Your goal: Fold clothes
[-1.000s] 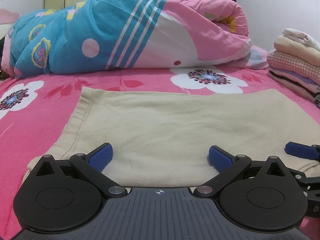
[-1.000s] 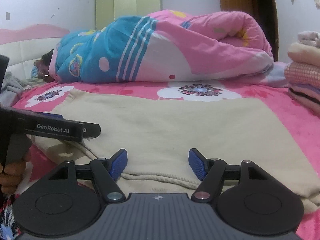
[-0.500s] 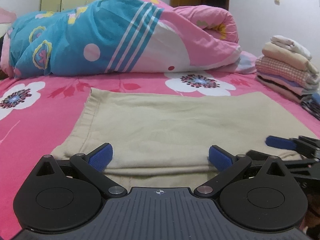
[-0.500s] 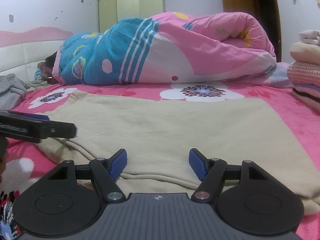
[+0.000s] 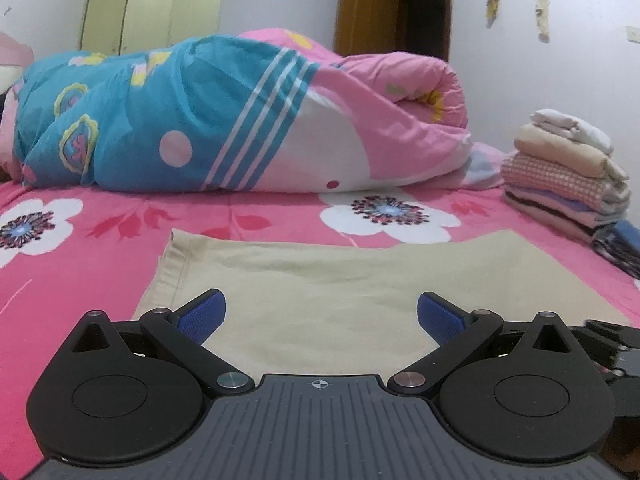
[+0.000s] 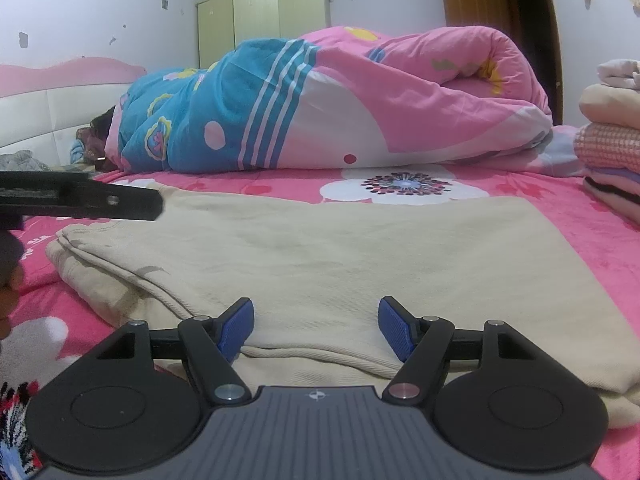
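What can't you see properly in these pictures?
- Beige garment: near edge hidden behind the left gripper in the left wrist view, so its type is unclear.
- Folded stack: cut off by the right wrist view's right edge.
- Dark shape beside the quilt: too small to identify.

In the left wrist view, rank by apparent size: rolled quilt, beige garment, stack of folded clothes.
1. Rolled quilt, largest.
2. Beige garment, a close second; it lies nearer the camera and is partly hidden by the left gripper, so unsure.
3. Stack of folded clothes, clearly smallest.
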`<state>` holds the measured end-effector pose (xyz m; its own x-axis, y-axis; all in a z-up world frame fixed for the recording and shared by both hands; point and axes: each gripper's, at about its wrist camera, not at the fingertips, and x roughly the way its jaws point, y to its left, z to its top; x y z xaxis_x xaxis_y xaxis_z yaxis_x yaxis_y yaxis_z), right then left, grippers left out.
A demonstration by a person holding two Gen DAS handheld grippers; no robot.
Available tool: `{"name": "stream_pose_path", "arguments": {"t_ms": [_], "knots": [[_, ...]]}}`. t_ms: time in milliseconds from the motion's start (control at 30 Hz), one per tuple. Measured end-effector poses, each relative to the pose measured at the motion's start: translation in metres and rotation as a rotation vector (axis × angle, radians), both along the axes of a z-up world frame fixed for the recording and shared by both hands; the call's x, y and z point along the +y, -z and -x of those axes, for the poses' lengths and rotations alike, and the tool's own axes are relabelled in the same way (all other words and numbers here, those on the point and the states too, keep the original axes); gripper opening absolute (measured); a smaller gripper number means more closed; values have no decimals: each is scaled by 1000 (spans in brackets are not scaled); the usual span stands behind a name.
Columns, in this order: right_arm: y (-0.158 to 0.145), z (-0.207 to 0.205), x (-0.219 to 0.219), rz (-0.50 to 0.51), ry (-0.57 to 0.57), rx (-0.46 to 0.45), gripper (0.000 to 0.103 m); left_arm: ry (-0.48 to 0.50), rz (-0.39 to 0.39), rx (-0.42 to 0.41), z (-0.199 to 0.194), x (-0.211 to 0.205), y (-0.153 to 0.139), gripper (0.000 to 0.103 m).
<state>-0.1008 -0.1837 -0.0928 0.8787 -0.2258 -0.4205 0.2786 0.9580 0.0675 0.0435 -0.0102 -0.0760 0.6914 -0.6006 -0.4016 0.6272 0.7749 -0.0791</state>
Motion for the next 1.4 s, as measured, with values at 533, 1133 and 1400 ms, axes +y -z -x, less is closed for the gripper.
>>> {"name": "stream_pose_path", "arguments": {"t_ms": [533, 1133, 1400], "knots": [[-1, -1, 0, -2, 1, 10, 72, -67, -136, 62, -14, -12, 23, 103], [-8, 24, 10, 9, 5, 39, 73, -70, -145, 59, -14, -13, 25, 103], [-21, 33, 19, 65, 2, 82, 75, -70, -135, 62, -14, -12, 25, 103]]}}
